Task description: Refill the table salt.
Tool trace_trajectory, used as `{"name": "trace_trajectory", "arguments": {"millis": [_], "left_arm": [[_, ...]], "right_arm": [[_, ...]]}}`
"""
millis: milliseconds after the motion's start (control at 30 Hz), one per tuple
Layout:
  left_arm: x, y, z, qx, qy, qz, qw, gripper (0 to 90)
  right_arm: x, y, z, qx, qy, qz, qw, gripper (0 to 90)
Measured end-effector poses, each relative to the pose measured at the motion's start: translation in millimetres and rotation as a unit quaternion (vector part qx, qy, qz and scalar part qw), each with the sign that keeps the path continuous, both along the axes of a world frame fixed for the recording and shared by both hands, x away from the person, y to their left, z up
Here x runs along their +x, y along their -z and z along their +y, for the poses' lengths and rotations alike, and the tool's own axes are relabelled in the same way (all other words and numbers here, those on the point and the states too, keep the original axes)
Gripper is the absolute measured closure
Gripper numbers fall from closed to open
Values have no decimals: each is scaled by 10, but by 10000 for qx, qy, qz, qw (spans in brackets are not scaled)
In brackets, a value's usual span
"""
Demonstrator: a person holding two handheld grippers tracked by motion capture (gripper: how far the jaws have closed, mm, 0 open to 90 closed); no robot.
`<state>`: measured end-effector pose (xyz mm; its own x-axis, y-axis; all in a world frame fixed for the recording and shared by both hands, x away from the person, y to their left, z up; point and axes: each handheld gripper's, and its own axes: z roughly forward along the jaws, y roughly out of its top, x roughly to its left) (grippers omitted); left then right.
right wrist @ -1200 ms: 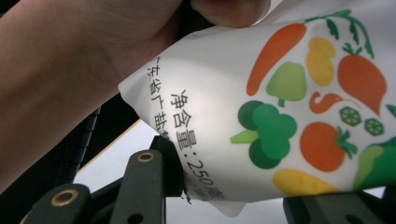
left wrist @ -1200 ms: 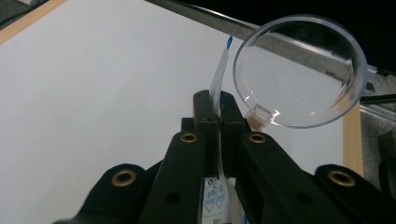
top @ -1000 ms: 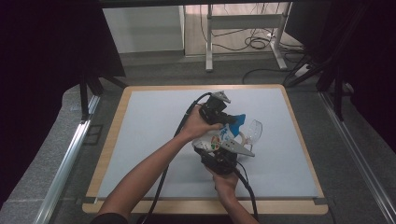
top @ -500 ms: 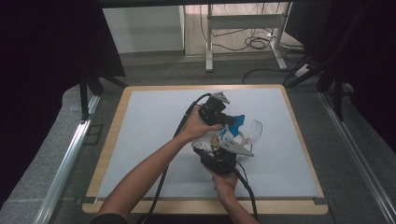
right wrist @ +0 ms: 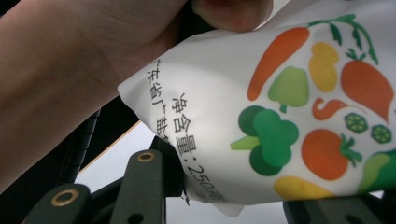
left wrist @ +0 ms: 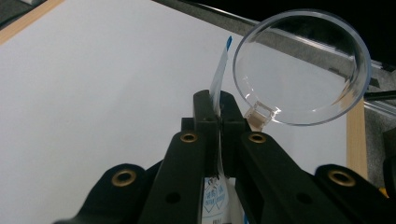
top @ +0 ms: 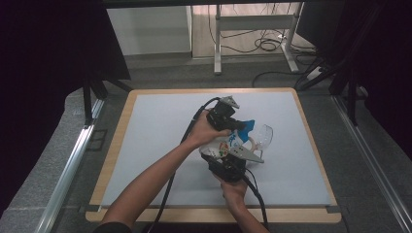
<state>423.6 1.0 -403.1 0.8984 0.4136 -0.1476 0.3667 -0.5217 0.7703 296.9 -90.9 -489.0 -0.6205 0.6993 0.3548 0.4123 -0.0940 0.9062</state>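
Looking down from the high view, I saw both hands working close together near the middle of the white table [top: 145,145]. The left gripper [top: 232,122] sat farther from the person, the right gripper [top: 228,162] nearer, with a white printed pouch [top: 224,145] held up between them. The pouch's blue top edge [top: 247,127] poked out past the left gripper, and a clear round lid [top: 263,137] lay on the table just beside it.

In the left gripper view, the fingers [left wrist: 203,112] were pressed fully together, pinching the thin upper edge of the pouch [left wrist: 219,81], which rose edge-on between them. The clear lid [left wrist: 302,70] lay just beyond the fingertips, its small tab close to the right one.

In the right gripper view, the pouch [right wrist: 261,107], printed with coloured vegetables and black characters, hung right in front of the camera. The fingers [right wrist: 163,163] stood partly apart with the pouch's lower end between them, one finger against its corner; they appeared to clasp it. The person's left hand [right wrist: 70,60] showed above.
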Motion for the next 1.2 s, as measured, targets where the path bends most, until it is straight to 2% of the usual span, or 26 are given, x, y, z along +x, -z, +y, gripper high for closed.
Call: {"name": "trace_trajectory", "arguments": {"millis": [767,1200], "left_arm": [[-10,-19,10,-14,5,-8,10000,896],[1,-39,2,70,61,-55,9999,896]], "right_arm": [[-13,-12,15,23,27,-29,10000,626],[-13,-11,15,97,89,-68,9999,627]]}}
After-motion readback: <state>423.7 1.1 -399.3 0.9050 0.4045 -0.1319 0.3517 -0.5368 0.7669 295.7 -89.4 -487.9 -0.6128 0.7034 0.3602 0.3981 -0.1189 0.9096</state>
